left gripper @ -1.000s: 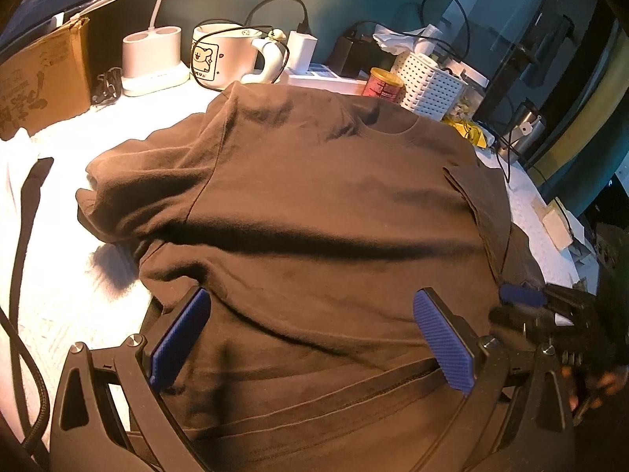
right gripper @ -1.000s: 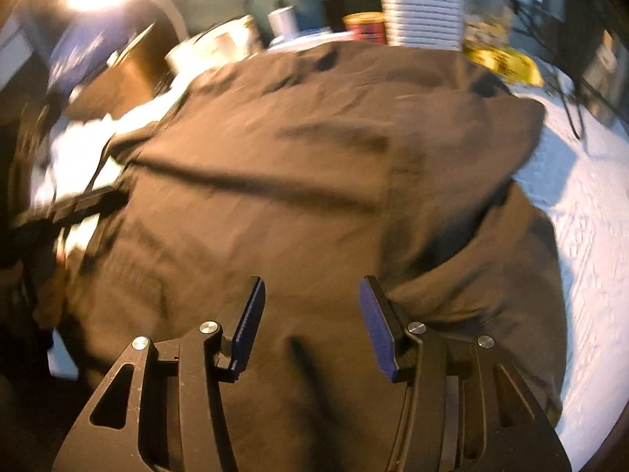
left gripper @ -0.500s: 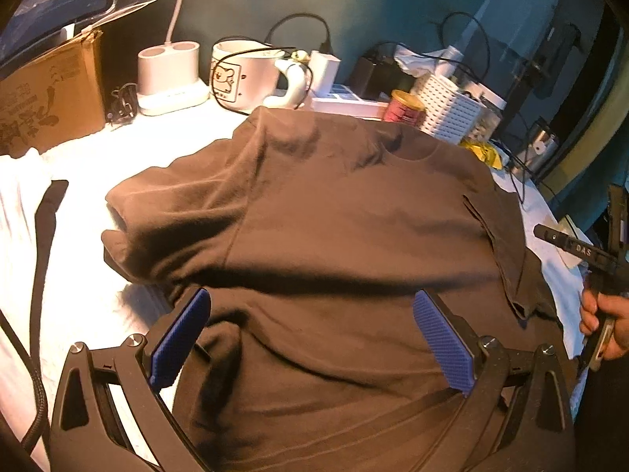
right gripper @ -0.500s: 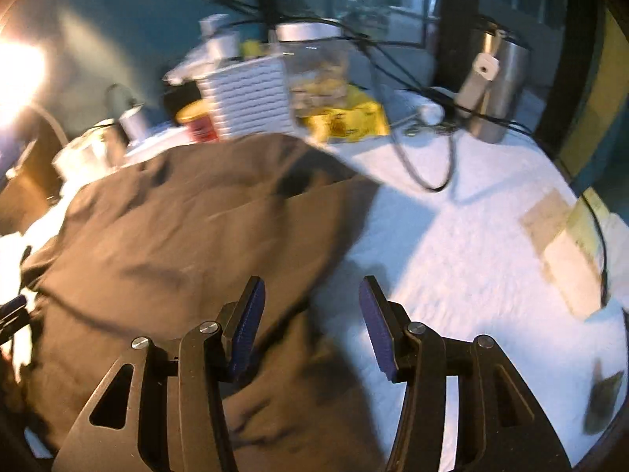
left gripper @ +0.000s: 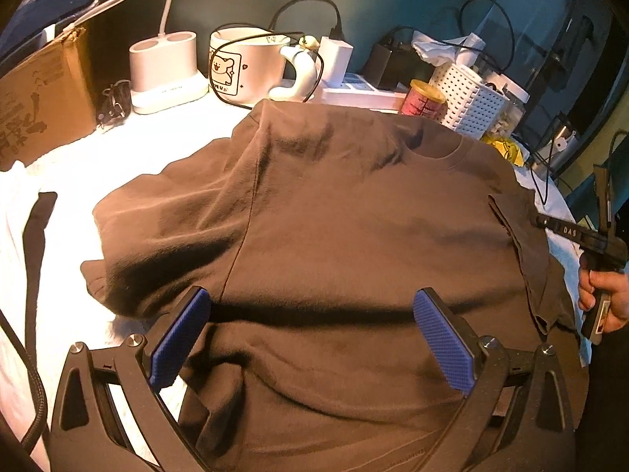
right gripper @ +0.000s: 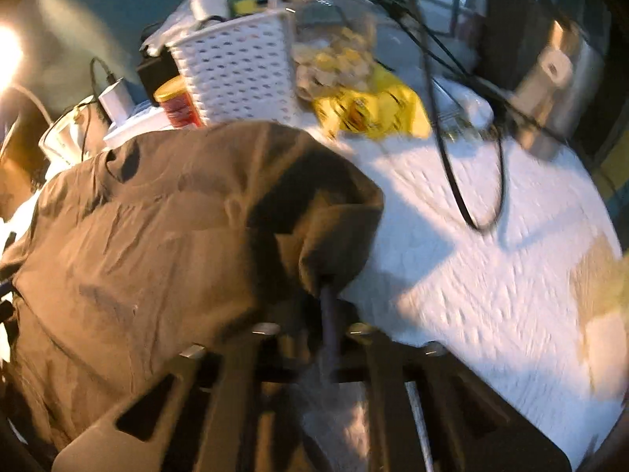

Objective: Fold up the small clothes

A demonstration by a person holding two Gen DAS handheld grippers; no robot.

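A brown t-shirt [left gripper: 354,228] lies spread on a white textured cloth [left gripper: 129,145], collar toward the far clutter. My left gripper [left gripper: 310,334] is open and empty, its blue pads hovering above the shirt's lower body. In the right wrist view, which is blurred, my right gripper [right gripper: 328,306] is shut on the shirt's right sleeve edge [right gripper: 326,232], which bunches up over its fingers. The shirt [right gripper: 157,228] fills the left of that view. The right tool and the hand holding it [left gripper: 601,287] show at the right edge of the left wrist view.
Along the far edge stand a cardboard box [left gripper: 35,94], a lamp base [left gripper: 165,67], a white mug [left gripper: 247,67], a red can [left gripper: 424,98], a white basket [right gripper: 240,67], a yellow bag [right gripper: 373,106] and a metal flask [right gripper: 562,82]. A black cable [right gripper: 464,181] loops over the white cloth.
My right gripper has closed from open onto the shirt's right sleeve edge. My left gripper has stayed open and drawn back slightly over the shirt's lower part.
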